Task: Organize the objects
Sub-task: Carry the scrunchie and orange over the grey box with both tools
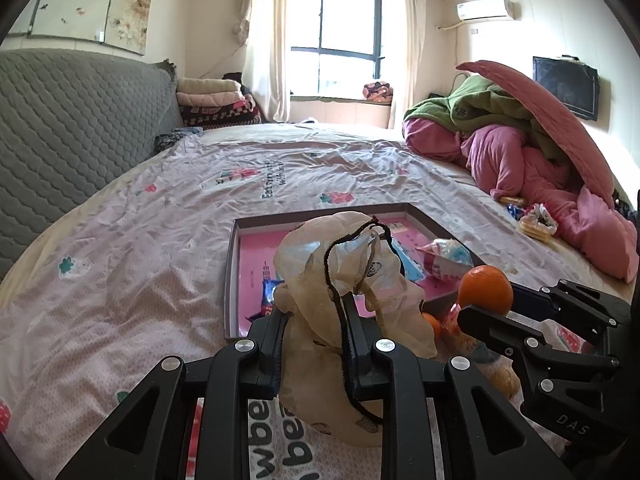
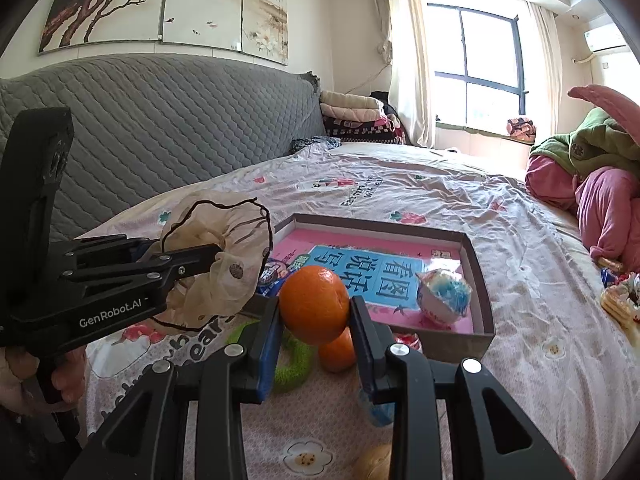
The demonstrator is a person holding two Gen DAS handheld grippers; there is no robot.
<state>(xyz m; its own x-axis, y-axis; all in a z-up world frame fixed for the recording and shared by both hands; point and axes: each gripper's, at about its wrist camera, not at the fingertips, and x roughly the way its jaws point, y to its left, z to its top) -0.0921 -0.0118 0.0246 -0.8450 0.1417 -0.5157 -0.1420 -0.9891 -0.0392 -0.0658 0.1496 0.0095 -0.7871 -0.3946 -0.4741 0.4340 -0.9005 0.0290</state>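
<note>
Orange [image 2: 314, 310] pinched between right gripper [image 2: 316, 320] fingers, narrowly apart, above second orange [image 2: 337, 350]. Beige bag [image 1: 344, 280] clamped in left gripper [image 1: 316, 320], near box [image 2: 478, 264].

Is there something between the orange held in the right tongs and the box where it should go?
Nothing visible blocks it. The orange in the right tongs hangs just before the box, whose near floor is free; the snack packet lies further right.

Bed [image 2: 440, 208] bearing tray [image 2: 478, 264], snacks [image 1: 536, 222].
</note>
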